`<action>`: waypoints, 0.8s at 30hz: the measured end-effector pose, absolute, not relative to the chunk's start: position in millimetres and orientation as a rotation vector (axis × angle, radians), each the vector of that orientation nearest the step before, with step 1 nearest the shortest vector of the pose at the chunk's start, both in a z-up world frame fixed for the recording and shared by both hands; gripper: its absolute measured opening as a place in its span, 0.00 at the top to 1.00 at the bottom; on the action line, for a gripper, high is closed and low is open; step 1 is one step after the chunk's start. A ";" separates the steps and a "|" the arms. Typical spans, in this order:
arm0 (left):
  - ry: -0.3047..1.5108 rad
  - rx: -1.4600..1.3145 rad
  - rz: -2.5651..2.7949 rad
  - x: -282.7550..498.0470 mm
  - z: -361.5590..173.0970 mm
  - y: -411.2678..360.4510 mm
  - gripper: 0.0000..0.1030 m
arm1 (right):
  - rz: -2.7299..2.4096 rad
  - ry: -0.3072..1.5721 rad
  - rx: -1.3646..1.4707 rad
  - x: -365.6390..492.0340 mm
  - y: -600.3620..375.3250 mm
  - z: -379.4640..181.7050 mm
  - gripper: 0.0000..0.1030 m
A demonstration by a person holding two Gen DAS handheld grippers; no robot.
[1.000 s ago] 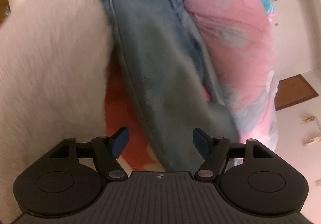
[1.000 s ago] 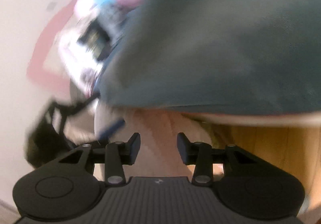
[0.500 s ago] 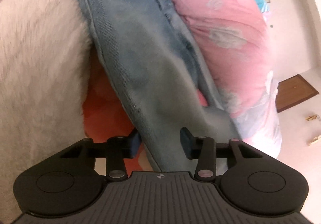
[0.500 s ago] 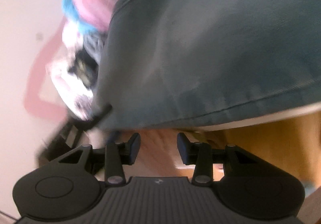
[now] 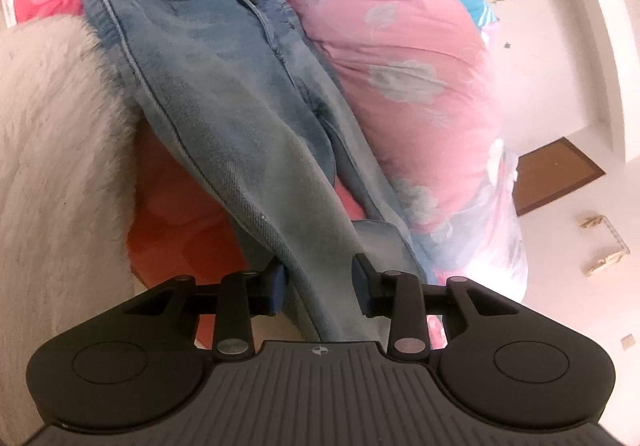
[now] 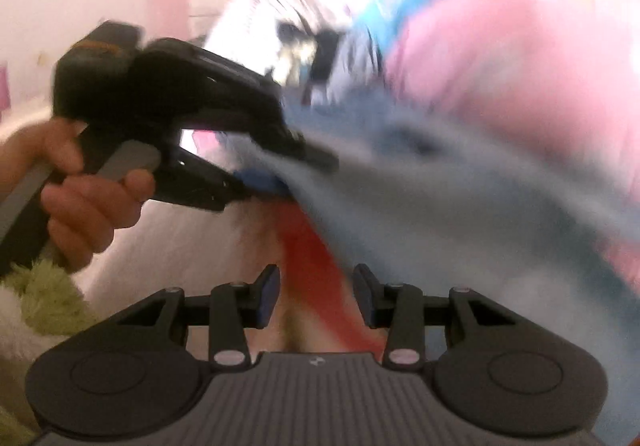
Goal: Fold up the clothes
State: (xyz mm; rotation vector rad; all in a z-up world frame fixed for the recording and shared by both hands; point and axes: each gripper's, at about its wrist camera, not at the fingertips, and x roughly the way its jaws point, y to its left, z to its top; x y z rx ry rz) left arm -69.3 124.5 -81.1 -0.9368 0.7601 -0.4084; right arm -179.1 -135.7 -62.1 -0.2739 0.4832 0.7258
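So the left gripper (image 5: 318, 282) has just been closing, and its blue-padded fingers (image 5: 276, 286) are now pinching a leg of the faded blue denim jeans (image 5: 208, 86), narrowed down onto the fabric. The jeans are draping from a pile up top, between a fluffy white blanket (image 5: 52, 150) and a pink floral duvet (image 5: 400, 58), over a red-orange sheet (image 5: 176, 214). The right gripper (image 6: 316, 294) is sitting partly open with nothing between its fingers (image 6: 268, 294); that view is blurry, jeans hanging just beyond.
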 end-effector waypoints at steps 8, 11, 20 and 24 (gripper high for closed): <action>0.741 -0.927 -0.439 -69.1 -78.7 123.6 0.68 | 0.701 0.289 -0.696 -174.2 -85.0 -93.6 0.59; 0.734 -0.922 -0.447 -69.0 -76.8 123.9 0.67 | 0.660 0.226 -0.816 -176.1 -74.9 -110.5 0.65; 0.594 -0.933 -0.222 -84.2 -73.1 171.4 0.33 | 0.655 0.309 -0.532 -147.7 -101.4 -80.8 0.94; 0.592 -0.920 -0.133 -69.5 -77.7 191.6 0.33 | 0.671 0.323 -0.453 -143.2 -110.6 -68.5 0.94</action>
